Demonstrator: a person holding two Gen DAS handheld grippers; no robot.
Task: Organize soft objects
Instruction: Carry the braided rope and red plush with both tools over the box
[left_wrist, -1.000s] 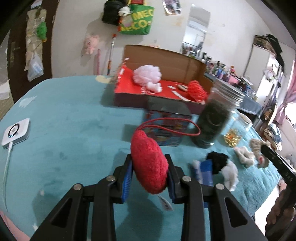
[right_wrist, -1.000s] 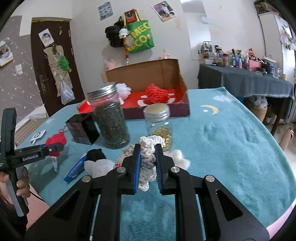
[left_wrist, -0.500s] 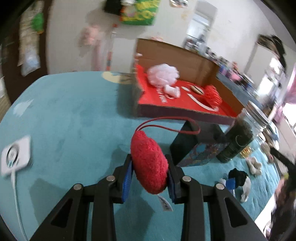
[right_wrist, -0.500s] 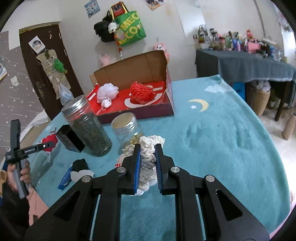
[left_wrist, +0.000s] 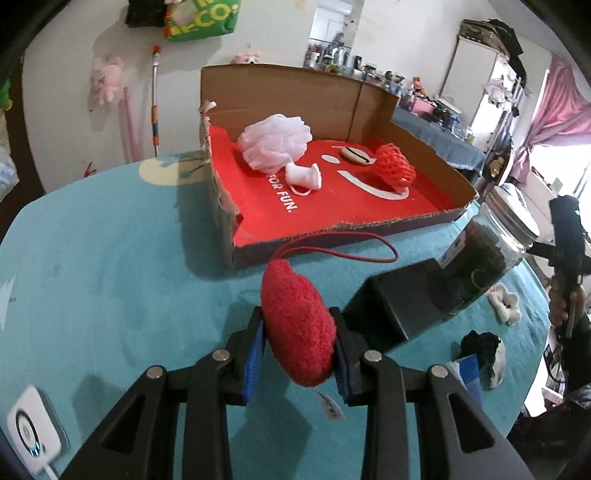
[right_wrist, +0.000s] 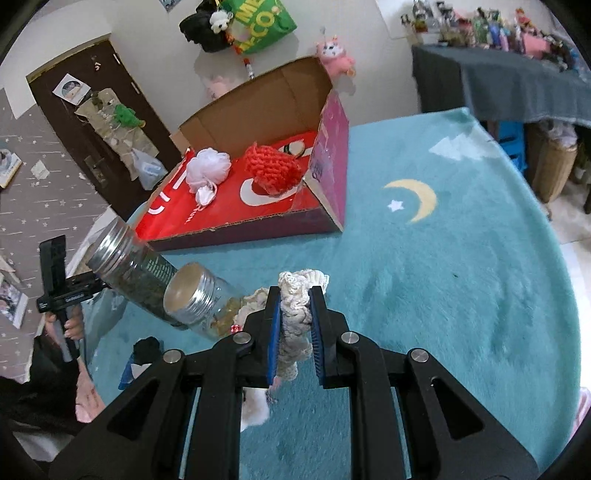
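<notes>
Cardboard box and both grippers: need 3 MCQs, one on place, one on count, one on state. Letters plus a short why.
1. Where does the white mesh bath puff lie?
A. inside the cardboard box
B. on the teal cloth beside the jars
C. on top of the black box

2. How many metal-lidded glass jars show in the right wrist view?
A. one
B. two
C. four

3. What is the left gripper doing?
A. open and empty
B. shut on a glass jar
C. shut on the red plush piece

Answers:
1 A: the puff sits on the box's red floor, left of the red knitted item.
2 B: the tall jar with dark contents and the short jar beside it.
3 C: both blue pads press the red plush, its cord looping ahead.
</notes>
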